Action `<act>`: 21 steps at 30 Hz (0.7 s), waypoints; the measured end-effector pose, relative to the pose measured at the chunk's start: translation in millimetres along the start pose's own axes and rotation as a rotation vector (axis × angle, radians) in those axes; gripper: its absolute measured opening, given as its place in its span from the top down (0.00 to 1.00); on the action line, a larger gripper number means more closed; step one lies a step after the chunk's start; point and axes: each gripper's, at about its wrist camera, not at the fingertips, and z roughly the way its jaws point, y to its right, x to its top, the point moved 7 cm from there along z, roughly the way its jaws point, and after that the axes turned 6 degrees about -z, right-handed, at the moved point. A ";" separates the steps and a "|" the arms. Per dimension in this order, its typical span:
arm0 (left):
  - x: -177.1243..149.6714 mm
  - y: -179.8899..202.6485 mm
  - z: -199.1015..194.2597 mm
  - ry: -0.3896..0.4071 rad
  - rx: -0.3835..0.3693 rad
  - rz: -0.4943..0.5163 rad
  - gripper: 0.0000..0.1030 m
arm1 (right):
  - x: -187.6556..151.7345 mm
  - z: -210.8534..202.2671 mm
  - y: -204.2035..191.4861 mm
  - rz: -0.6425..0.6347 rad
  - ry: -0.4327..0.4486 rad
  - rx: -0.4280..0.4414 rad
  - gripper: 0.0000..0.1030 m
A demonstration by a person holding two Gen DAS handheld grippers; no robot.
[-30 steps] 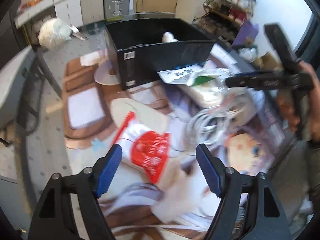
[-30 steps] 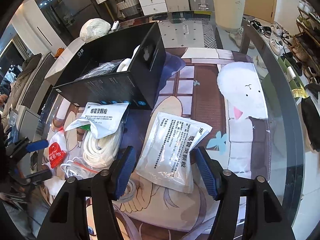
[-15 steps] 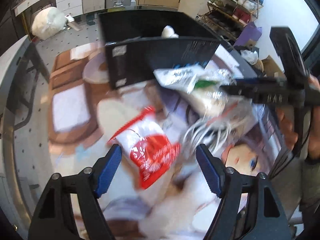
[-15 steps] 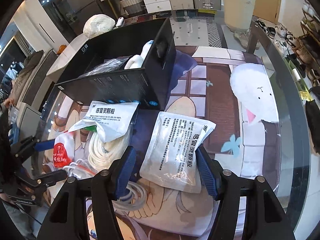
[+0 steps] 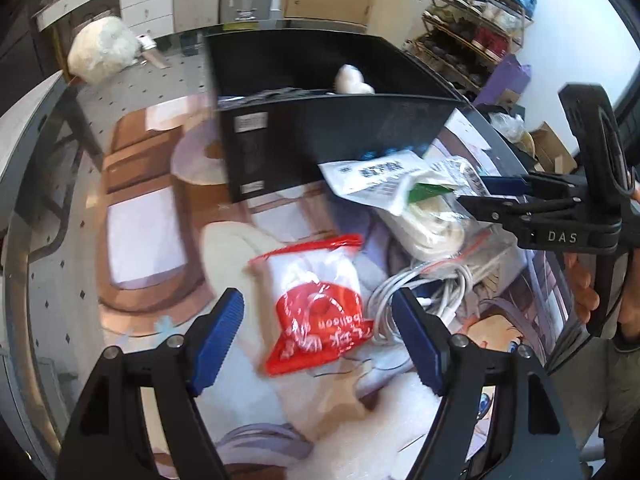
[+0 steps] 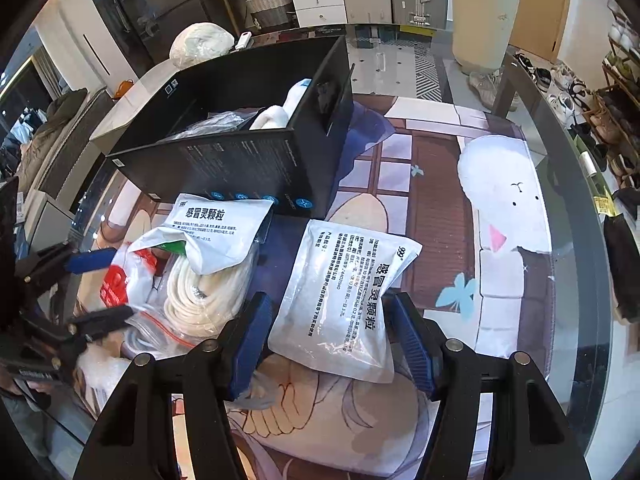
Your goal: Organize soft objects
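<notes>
Between the spread jaws of the right gripper (image 6: 328,340), a white sachet (image 6: 340,300) lies flat on the surface (image 6: 436,216), its near edge just inside the jaw tips and its long axis running up and away, tilted a little to the right, so the pads flank its two long sides without touching it. The left gripper (image 5: 318,334) is likewise wide open and holds nothing; ahead of it sits a red-and-white bag (image 5: 316,300), centred between its jaws but still apart from them, slanted with its zip end farthest away. Beside that bag lies a tangle of white cable (image 5: 424,292), and beyond it a clear bag of coiled rope (image 6: 204,292) with a second sachet (image 6: 218,228) draped on top, leaning against the black box (image 6: 240,164). The box stands open at the back of the clutter and already holds some pale soft things. Judging by this, each hand has its own target straight ahead; the right one is the nearer to a grip, needing only a short push forward and down before closing across the sachet's width.
</notes>
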 end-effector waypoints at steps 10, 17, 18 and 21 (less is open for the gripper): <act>10.7 -1.9 -8.8 0.067 0.065 0.031 0.25 | -0.3 3.7 -8.2 -0.073 0.001 -0.069 0.36; 21.0 -6.5 -7.6 0.082 0.062 -0.005 0.25 | -1.0 3.5 -6.3 -0.051 0.003 -0.065 0.36; 20.5 -7.7 -0.6 0.063 0.073 -0.014 0.25 | 0.3 4.6 -7.0 -0.054 0.002 -0.070 0.36; 19.6 -10.5 15.1 0.026 0.095 -0.037 0.25 | 0.4 5.7 -9.0 -0.065 0.003 -0.080 0.36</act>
